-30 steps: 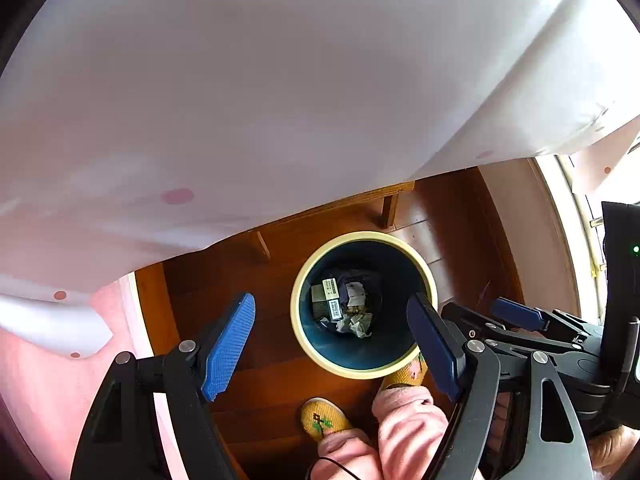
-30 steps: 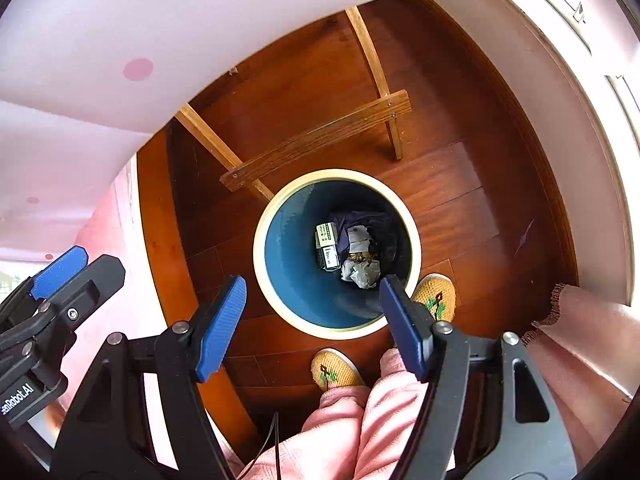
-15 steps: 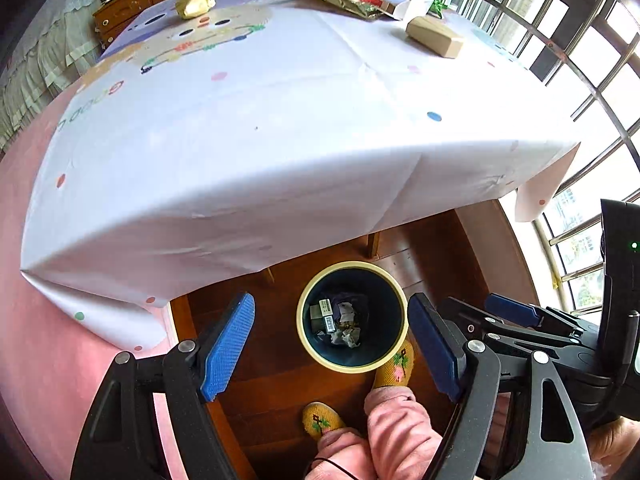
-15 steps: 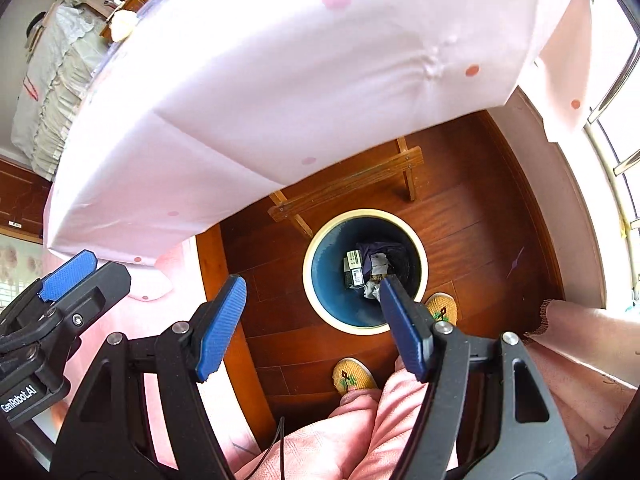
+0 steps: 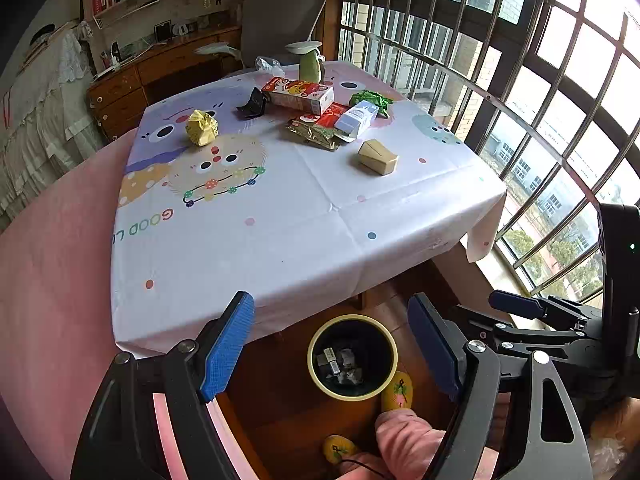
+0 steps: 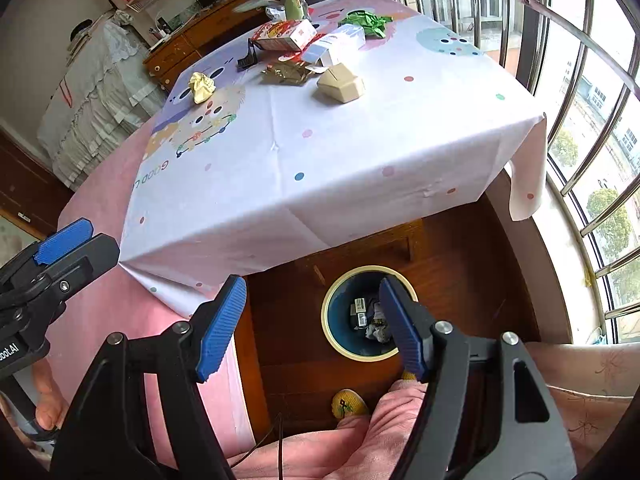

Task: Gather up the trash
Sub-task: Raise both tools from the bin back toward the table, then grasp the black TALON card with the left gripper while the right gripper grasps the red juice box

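- The left hand-held gripper [image 5: 332,354] is seen with its blue pads spread wide; nothing is held between them.
- The right hand-held gripper [image 6: 312,322] is likewise spread wide and empty, and its far pad overlaps the rim of the bin in the right wrist view.
- A round bin [image 5: 316,344] with a pale yellow rim and a dark blue inside is stood on the wooden floor [image 6: 460,280], just past the near edge of the surface [image 5: 280,220], which is covered by a white cartoon-print cloth.
- Crumpled paper and small boxes [image 5: 340,364] are seen lying at the bottom of the bin.
- Near the far left corner of the surface a crumpled yellow wrapper [image 5: 202,127] is lain on its own.
- Toward the far edge a red-and-white carton [image 5: 298,95], a black clip-like item [image 5: 253,105], a gold-and-red foil wrapper [image 5: 318,130], a white-and-blue box [image 5: 357,118] and a green crumpled wrapper [image 5: 370,100] are grouped close together.
- A tan box [image 5: 377,157] is set apart from that group, nearer the right edge.
- Pink trouser legs and yellow slippers [image 5: 398,392] are seen beside the bin.
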